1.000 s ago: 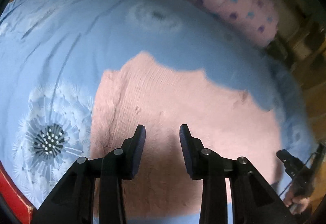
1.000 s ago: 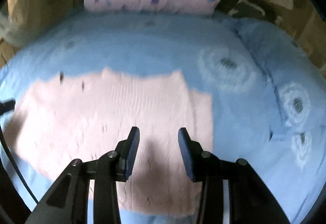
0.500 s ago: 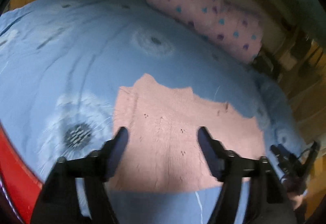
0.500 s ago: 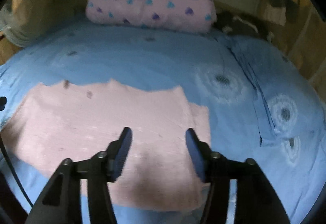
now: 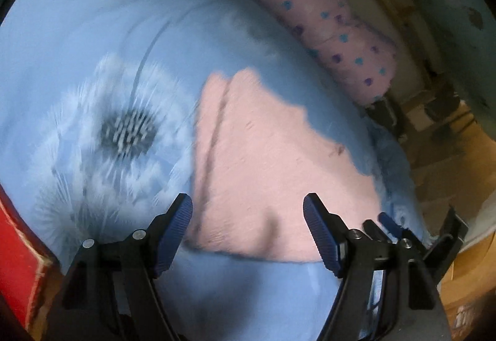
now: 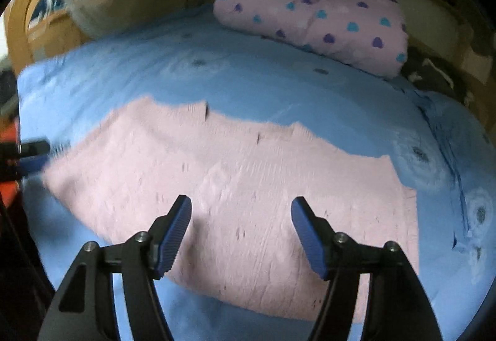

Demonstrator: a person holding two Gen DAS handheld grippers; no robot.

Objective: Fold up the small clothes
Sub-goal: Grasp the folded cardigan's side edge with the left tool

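Now both wider apart than before, left hand-held gripper [image 5: 248, 213], right hand-held gripper [image 6: 241, 212], above pink garment [image 6: 248, 186].

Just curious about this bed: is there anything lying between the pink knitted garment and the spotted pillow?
No, only bare blue bedsheet. The right wrist view shows it best: the pink garment lies flat, and nothing sits between it and the spotted pillow.

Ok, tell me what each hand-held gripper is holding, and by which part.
Nothing. The left hand-held gripper and right hand-held gripper are both open above the pink knit garment.
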